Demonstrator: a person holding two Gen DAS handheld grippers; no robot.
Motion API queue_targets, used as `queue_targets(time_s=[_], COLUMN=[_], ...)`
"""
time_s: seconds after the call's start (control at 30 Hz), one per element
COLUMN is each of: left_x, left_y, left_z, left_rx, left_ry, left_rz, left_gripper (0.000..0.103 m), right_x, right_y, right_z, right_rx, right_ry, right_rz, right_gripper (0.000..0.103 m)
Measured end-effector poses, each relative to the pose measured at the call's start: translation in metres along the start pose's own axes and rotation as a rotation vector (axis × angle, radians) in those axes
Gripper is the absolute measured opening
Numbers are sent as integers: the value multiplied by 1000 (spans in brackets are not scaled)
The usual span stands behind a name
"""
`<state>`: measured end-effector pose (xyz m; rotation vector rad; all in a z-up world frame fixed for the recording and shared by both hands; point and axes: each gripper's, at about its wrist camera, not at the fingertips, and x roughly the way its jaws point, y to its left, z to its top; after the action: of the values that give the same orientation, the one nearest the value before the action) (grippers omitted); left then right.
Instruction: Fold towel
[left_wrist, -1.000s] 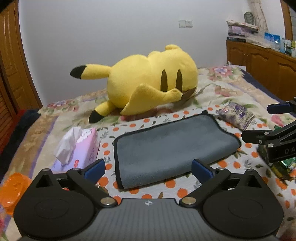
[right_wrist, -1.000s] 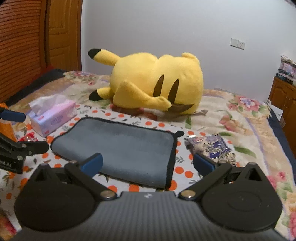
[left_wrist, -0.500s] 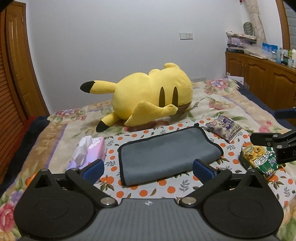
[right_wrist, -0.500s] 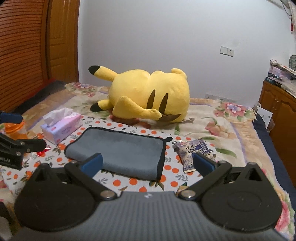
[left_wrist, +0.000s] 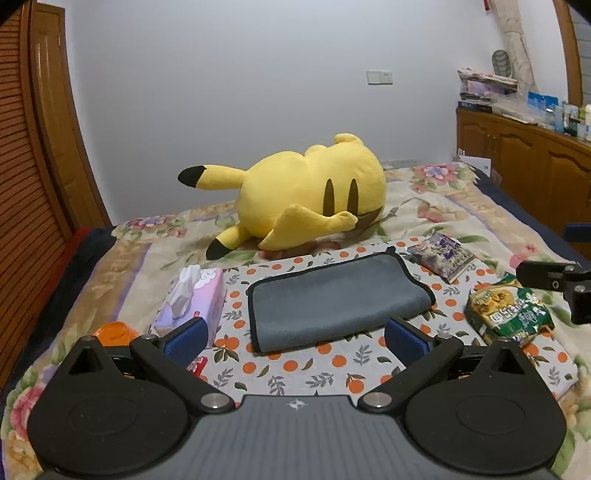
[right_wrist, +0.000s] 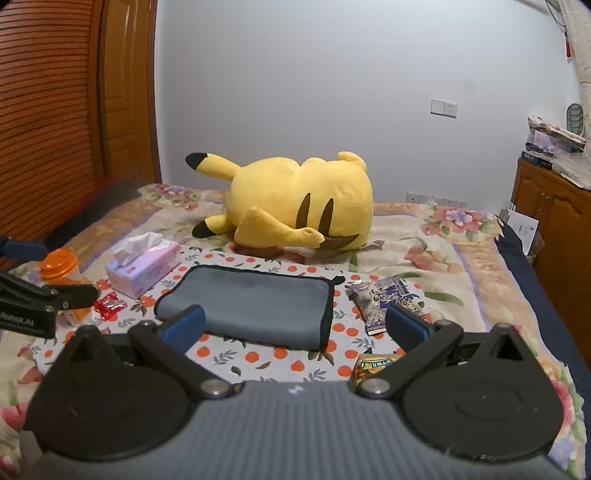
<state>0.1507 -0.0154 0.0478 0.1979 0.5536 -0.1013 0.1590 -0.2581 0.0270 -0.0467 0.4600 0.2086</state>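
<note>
A grey towel (left_wrist: 338, 297) with black trim lies folded flat on an orange-dotted cloth (left_wrist: 317, 369) on the bed. It also shows in the right wrist view (right_wrist: 255, 302). My left gripper (left_wrist: 295, 339) is open and empty, held back from the towel's near edge. My right gripper (right_wrist: 295, 325) is open and empty, also back from the towel. The right gripper's finger shows at the right edge of the left wrist view (left_wrist: 554, 278). The left gripper's finger shows at the left edge of the right wrist view (right_wrist: 48, 295).
A big yellow plush (left_wrist: 306, 199) lies behind the towel. A pink tissue box (left_wrist: 194, 306) and an orange-lidded jar (right_wrist: 61, 269) stand left of it. A purple packet (left_wrist: 441, 253) and a green snack bag (left_wrist: 511, 310) lie to the right. A wooden cabinet (left_wrist: 535, 166) stands at the right.
Both grippers have pulled back and up from the towel, so it looks smaller and farther. The towel has not moved. Both grippers stay open.
</note>
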Motion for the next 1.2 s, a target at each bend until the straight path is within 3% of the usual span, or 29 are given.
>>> queue_targets(time_s=[0.67,1.2], left_x=[-41,-45], left_y=[-9,-9], left_z=[-33,-73], left_rx=[-7,-39], left_ry=[-8,21], left_rz=[-23,-26], left_gripper=[103,103], right_x=[-42,-49], right_y=[-5,11], right_z=[-21,-55], right_rx=[20,35], right_ry=[-21,10], right_rz=[-9,8], right_gripper=[103,103])
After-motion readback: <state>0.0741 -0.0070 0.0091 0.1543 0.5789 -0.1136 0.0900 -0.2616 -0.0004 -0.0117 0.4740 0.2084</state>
